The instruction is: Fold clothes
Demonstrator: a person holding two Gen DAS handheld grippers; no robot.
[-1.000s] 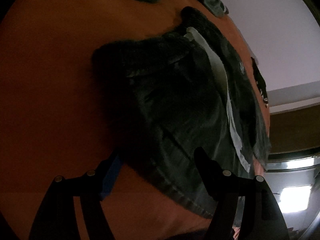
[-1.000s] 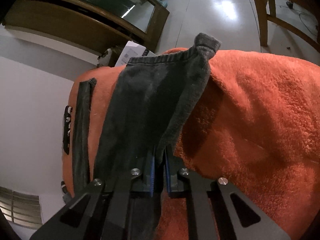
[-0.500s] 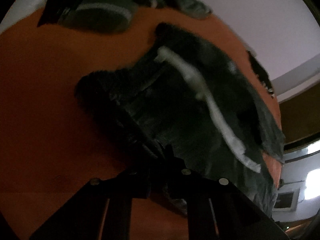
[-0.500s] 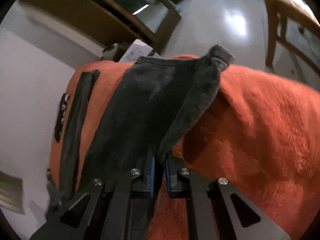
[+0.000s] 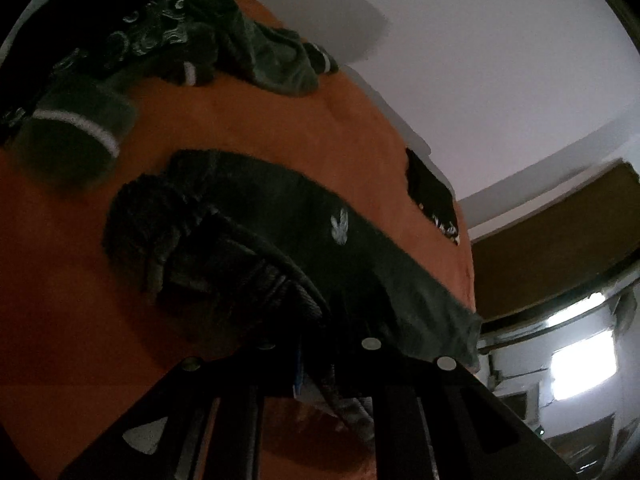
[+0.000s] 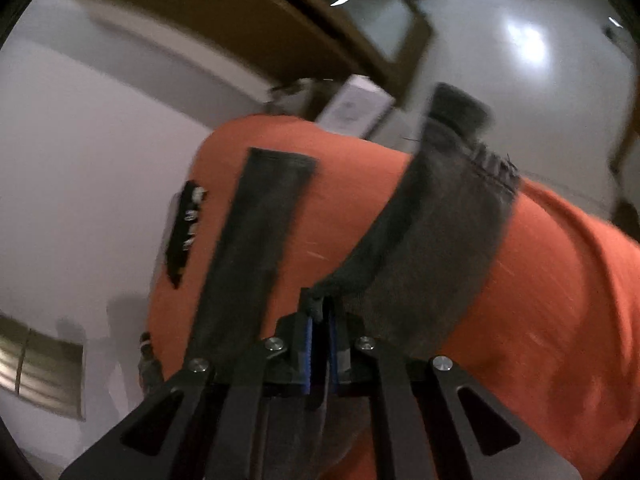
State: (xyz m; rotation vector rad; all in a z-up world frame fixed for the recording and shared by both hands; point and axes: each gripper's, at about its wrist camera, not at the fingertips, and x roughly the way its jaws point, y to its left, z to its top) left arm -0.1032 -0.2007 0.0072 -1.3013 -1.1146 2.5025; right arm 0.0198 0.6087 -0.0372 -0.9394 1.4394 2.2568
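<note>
A dark grey pair of shorts [image 5: 280, 240] with a small white logo lies on the orange blanket [image 5: 80, 280]. My left gripper [image 5: 316, 360] is shut on its ribbed waistband edge, lifted toward the camera. My right gripper [image 6: 320, 328] is shut on the other end of the same garment; one leg [image 6: 432, 248] stretches right and up off the blanket, the other leg [image 6: 256, 240] lies flat to the left.
A heap of grey-green clothes [image 5: 180, 40] sits at the blanket's [image 6: 560, 300] far end. A small black item [image 5: 432, 196] lies near the blanket edge, also in the right view [image 6: 184, 232]. A white box [image 6: 356, 108] and wooden furniture stand beyond.
My left gripper closed on the waistband and lifted it, folding the shorts over. My right gripper rose with its end, and the view swung left.
</note>
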